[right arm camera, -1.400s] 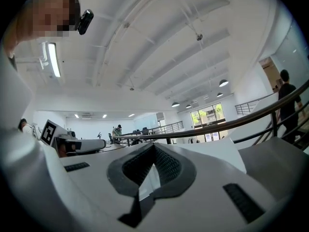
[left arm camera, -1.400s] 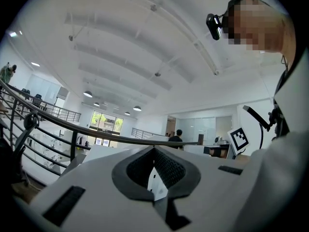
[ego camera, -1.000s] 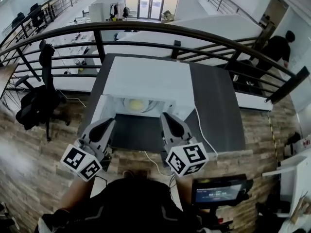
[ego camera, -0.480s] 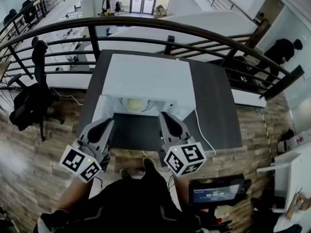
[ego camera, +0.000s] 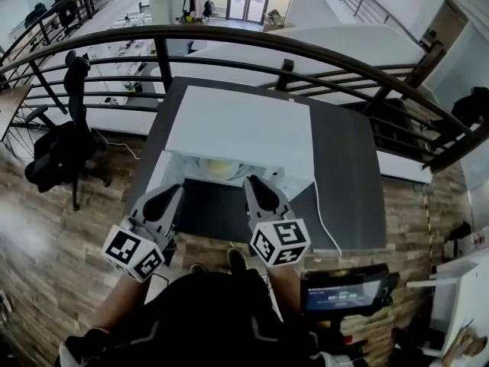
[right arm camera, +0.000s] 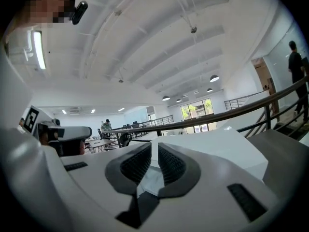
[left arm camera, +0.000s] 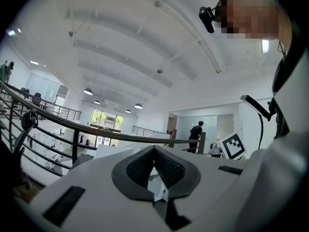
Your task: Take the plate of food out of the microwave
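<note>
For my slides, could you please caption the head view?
Plate of food sits in the open microwave; left gripper shut, right gripper just opening, both empty at its door.

One microwave (ego camera: 237, 128), one plate of food (ego camera: 216, 167), one table (ego camera: 348, 182), one office chair (ego camera: 65, 150); grippers two: left gripper (ego camera: 173, 193), right gripper (ego camera: 254, 183).

Microwave (ego camera: 237, 128) smooth matt; floor (ego camera: 46, 266) wood plank; railing (ego camera: 229, 34) metal

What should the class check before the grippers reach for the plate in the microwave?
1. Is the door of the microwave open: ok.
2. Is the plate in sight inside: ok.
3. Is the door bare: ok.
4. Is the left gripper open: not ok, jaws shut.
5. Is the right gripper open enough: cannot tell; jaws have just been opening, narrow gap, empty.
</note>
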Demonstrator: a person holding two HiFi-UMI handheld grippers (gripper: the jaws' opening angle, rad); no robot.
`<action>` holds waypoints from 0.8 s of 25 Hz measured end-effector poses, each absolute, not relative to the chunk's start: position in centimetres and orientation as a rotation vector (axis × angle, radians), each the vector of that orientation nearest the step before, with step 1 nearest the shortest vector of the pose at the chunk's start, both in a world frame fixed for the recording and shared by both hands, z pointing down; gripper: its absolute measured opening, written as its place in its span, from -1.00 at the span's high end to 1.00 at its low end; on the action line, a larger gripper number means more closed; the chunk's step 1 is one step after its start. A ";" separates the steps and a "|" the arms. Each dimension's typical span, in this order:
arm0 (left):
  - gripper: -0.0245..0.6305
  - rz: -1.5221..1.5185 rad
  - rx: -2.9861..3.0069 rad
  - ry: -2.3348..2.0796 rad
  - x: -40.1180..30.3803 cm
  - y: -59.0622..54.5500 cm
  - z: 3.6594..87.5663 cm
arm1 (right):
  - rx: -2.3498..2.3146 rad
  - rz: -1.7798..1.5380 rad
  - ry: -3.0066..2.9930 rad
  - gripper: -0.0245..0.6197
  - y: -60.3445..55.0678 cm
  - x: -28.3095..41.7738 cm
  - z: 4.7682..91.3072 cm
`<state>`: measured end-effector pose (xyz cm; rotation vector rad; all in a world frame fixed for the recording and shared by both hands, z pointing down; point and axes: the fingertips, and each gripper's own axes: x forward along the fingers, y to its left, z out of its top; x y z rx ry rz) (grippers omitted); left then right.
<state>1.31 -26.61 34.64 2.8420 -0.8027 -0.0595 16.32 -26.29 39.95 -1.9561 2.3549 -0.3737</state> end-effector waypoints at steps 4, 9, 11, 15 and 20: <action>0.92 -0.063 2.846 -0.843 1.6 -26.7 35.0 | -1.928 -0.507 2.334 0.74 -27.2 16.9 44.2; 0.92 -0.034 2.851 -0.875 2.4 -27.1 36.4 | -1.933 -0.654 2.281 0.67 -28.5 17.6 49.4; 0.92 -0.031 2.840 -0.875 2.8 -27.2 36.9 | -1.909 -0.752 2.243 0.60 -29.0 17.8 51.5; 0.92 -0.012 2.822 -0.904 2.8 -27.5 37.6 | -1.832 -0.979 2.141 0.46 -29.7 18.1 55.8; 0.92 0.018 2.837 -0.922 2.8 -27.6 38.1 | -1.774 -1.177 1.980 0.15 -30.5 18.5 60.3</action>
